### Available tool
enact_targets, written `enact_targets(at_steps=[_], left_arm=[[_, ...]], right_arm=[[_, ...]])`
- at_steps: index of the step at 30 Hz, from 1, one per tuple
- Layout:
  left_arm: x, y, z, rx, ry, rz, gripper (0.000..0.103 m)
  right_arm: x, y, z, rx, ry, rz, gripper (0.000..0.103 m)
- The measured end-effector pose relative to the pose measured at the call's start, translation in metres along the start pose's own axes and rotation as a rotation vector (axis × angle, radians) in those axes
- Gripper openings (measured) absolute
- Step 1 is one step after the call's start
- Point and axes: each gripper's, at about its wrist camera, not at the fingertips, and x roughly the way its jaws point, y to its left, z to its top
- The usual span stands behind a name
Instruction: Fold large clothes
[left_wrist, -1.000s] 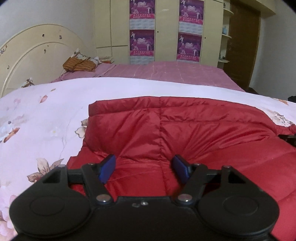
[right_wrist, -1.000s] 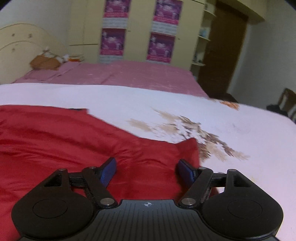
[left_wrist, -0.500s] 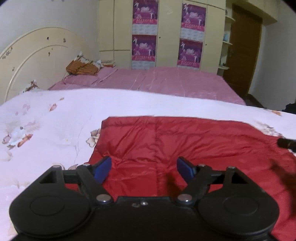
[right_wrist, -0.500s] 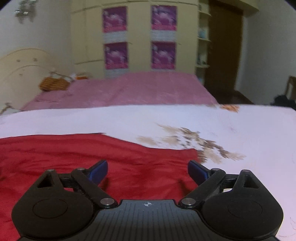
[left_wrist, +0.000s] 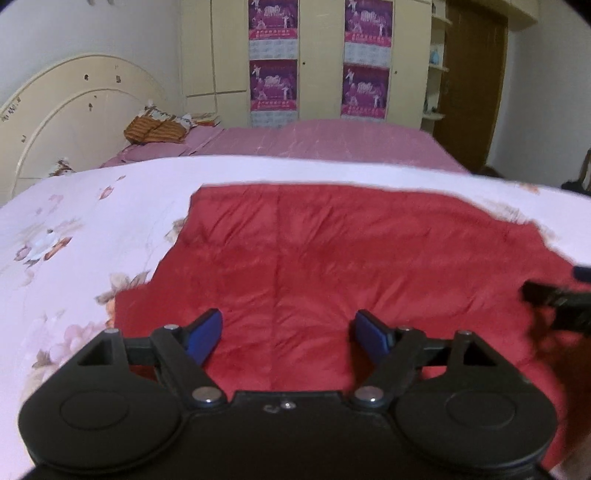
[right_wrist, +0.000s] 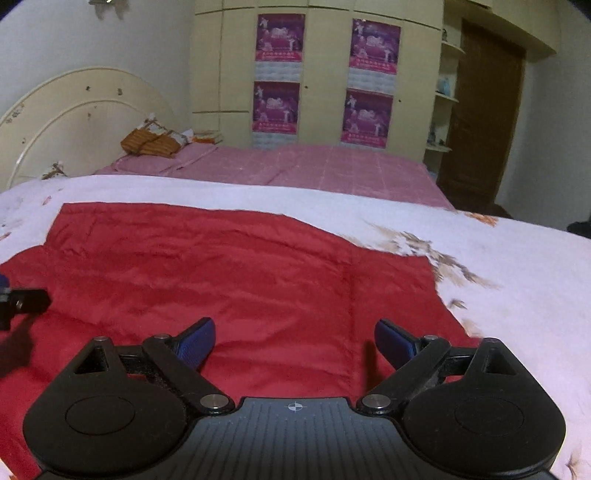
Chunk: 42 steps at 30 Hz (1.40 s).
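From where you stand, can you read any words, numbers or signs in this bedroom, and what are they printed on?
No text can be read.
Four purple posters on the cream wardrobe doors: a band of print, too blurred to read.
Pale grids below each poster: too small to read.
Red padded garment, flowered white quilt: no lettering shows.

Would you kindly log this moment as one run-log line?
task: fold large clothes | left tool: open, empty | right tool: open, empty | red jacket: flat on floral quilt

Floral quilt, pink bedsheet, cream headboard, purple posters, brown door
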Motion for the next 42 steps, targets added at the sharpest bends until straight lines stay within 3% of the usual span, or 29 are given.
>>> enact_targets(at_steps=[7, 11, 14, 18, 20, 23, 30, 36, 42], left_arm=[[0.013, 0.004, -0.015, 0.023, -0.004, 0.030, 0.079], [0.018, 0.004, -0.023, 0.036, -0.020, 0.028, 0.080], [0.019, 0.006, -0.019, 0.042, -0.001, 0.018, 0.080], [-0.001, 0.021, -0.010, 0.003, 0.033, 0.006, 0.080], [-0.017, 0.030, -0.010, -0.031, 0.034, 0.000, 0.091], [-0.040, 0.043, -0.016, -0.070, 0.055, -0.015, 0.092], [-0.084, 0.086, -0.053, -0.283, 0.173, -0.024, 0.093], [-0.092, 0.112, -0.088, -0.524, 0.264, -0.099, 0.093], [-0.080, 0.109, -0.087, -0.631, 0.226, -0.184, 0.092]], right_arm=[[0.014, -0.033, -0.024, 0.021, 0.050, -0.067, 0.093], [0.018, -0.036, -0.038, 0.043, 0.027, -0.075, 0.093], [0.021, -0.037, -0.029, 0.034, 0.070, -0.076, 0.094], [-0.010, -0.045, -0.010, 0.079, 0.064, -0.066, 0.094], [-0.029, -0.048, -0.008, 0.090, 0.065, -0.045, 0.094], [-0.056, -0.054, -0.013, 0.110, 0.079, -0.038, 0.094], [-0.103, -0.071, -0.047, 0.238, 0.172, -0.008, 0.095], [-0.121, -0.084, -0.077, 0.368, 0.251, 0.040, 0.095], [-0.119, -0.078, -0.085, 0.458, 0.271, 0.149, 0.095]])
